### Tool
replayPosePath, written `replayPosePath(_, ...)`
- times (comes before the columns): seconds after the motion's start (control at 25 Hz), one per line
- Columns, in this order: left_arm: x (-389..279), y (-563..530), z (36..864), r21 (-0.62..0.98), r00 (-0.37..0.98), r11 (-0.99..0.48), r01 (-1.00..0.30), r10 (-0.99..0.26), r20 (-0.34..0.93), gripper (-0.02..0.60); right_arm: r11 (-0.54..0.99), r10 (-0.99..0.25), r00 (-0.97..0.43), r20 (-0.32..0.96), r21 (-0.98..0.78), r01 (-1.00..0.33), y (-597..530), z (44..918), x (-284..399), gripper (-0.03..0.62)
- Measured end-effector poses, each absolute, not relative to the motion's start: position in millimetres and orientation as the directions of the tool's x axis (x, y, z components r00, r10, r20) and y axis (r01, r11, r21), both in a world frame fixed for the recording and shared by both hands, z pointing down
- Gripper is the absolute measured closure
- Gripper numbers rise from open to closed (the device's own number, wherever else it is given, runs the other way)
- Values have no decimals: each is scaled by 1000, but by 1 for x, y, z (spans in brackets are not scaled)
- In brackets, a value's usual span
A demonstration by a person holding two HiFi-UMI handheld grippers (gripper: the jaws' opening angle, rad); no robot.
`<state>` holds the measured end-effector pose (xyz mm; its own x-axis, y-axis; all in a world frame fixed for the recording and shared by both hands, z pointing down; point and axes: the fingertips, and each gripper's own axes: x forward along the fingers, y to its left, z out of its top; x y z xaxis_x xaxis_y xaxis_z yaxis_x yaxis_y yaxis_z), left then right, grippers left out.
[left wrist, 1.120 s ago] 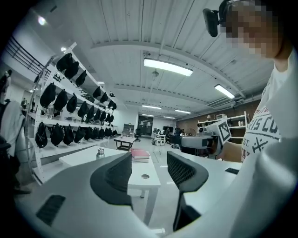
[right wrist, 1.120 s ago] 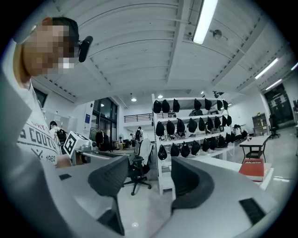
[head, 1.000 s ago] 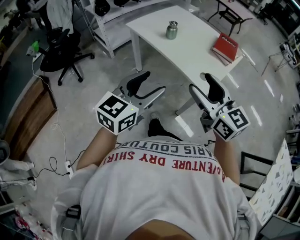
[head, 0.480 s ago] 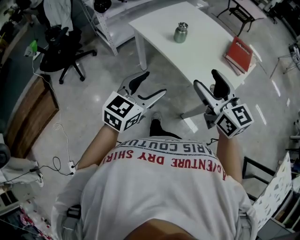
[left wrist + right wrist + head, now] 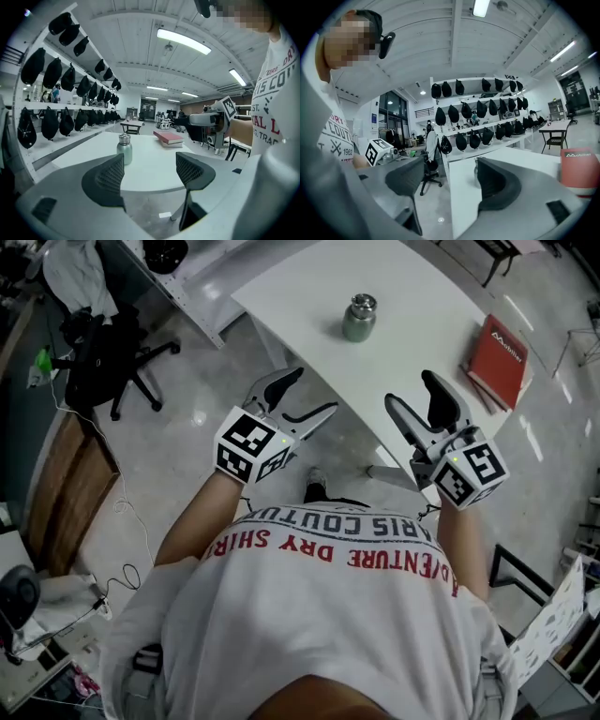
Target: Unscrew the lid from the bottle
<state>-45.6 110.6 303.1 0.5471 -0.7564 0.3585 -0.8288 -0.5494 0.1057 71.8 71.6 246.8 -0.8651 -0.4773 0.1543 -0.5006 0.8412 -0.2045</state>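
White table (image 5: 422,296) ahead, bottle (image 5: 359,322) upright, lid (image 5: 362,304) on. Left gripper (image 5: 309,395) and right gripper (image 5: 412,392) short of it, jaws just opened wide, empty, likely readied for body and lid.

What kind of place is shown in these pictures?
Probably a large lab or workshop hall, not a home: shelves hung with rows of dark helmet-like items, a white table, a wheeled office chair and ceiling strip lights.

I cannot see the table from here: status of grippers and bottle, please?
Left gripper and right gripper: jaws just opened wide, empty. Bottle upright on table, lid on, not reached. Nothing in the way; red book aside.
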Motion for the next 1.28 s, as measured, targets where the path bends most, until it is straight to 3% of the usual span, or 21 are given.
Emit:
replayPosePath(0.8, -44, -31, 383, 33, 539, -601, -798, -689, 483, 221, 832, -486, -847, 214, -184, -523, 3, 283, 56, 260)
replayPosePath(1.28, -39, -88, 422, 70, 595, -667, -742, -607, 527, 215, 792, -516, -816, 261, -216, -571, -35, 300, 41, 260)
